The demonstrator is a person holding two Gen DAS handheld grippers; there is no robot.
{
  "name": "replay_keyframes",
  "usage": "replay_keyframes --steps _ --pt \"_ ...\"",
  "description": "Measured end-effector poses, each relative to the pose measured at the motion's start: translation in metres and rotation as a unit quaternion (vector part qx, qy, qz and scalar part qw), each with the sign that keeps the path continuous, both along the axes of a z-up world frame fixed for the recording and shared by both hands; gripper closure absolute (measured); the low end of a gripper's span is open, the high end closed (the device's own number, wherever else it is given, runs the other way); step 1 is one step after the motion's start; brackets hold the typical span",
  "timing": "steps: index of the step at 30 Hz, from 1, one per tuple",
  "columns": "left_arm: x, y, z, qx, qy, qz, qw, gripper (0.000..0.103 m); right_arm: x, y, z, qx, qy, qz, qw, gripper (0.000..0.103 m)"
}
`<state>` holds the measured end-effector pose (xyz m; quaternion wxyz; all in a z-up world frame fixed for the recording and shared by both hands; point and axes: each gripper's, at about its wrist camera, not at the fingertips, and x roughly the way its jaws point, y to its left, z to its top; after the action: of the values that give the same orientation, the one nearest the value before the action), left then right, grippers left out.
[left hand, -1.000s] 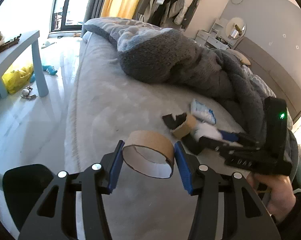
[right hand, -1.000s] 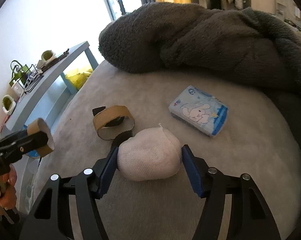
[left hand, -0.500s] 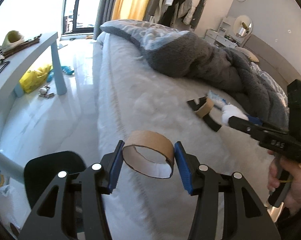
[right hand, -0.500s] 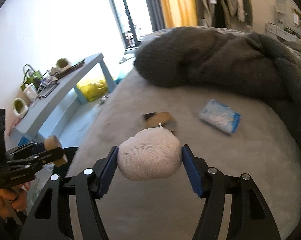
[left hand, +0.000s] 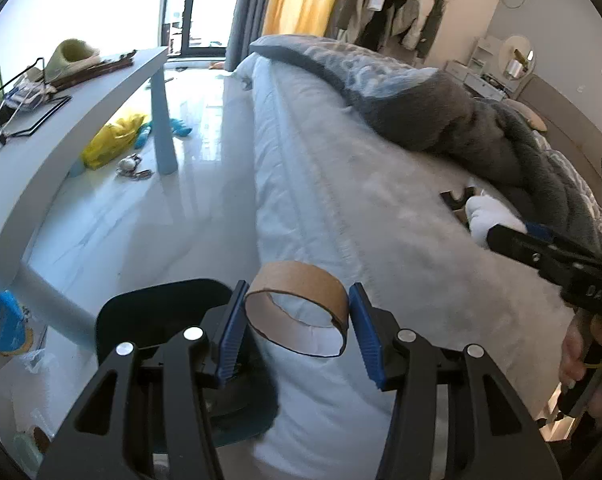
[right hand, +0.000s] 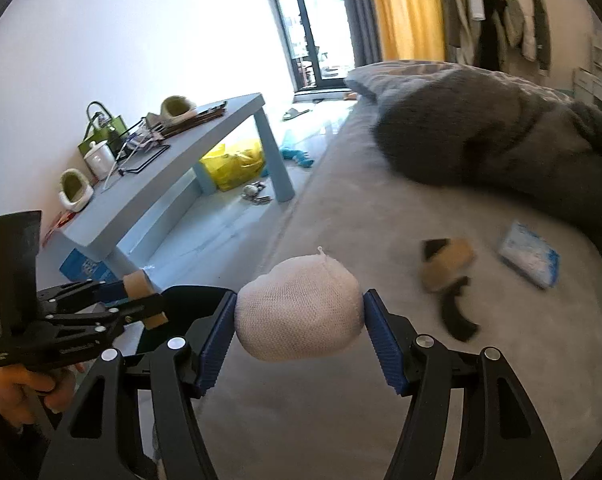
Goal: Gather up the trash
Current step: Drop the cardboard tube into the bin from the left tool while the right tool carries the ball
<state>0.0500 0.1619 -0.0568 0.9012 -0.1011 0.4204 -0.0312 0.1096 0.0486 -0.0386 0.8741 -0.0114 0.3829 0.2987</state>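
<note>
Right wrist: tape scrap [right hand: 449, 268] on bed [right hand: 381, 400] blurred

The only legible lettering is "DAS", printed in pale letters on the black body of the right gripper [left hand: 501, 224] in the left wrist view. The left gripper [right hand: 143, 300] in the right wrist view carries small pale print on its side, too small to read. The blue packet [right hand: 529, 254] on the bed has printing blurred beyond reading.

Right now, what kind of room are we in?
Most likely a bedroom. There is a big bed with a fluffy grey blanket heaped on it, and clothes hanging by the far wall.
</note>
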Motion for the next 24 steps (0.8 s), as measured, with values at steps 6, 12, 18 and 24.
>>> replay_keyframes --steps 6,12,18,24 --pt "-0.004 0.031 -0.017 0.006 0.025 0.022 0.9994 0.05 -0.004 0.037 0.002 0.005 0.003 0.028 1.0 0.038" --pt "-0.011 0.06 -0.031 0.009 0.047 0.041 0.998 0.05 -0.01 0.073 0.001 0.006 0.004 0.055 0.998 0.038" --pt "-0.018 0.084 -0.045 0.013 0.071 0.053 0.996 0.05 -0.015 0.106 -0.002 0.004 0.008 0.081 0.997 0.038" --pt "-0.024 0.109 -0.066 0.01 0.111 0.065 0.9916 0.05 -0.02 0.139 -0.006 0.003 0.011 0.105 0.994 0.038"
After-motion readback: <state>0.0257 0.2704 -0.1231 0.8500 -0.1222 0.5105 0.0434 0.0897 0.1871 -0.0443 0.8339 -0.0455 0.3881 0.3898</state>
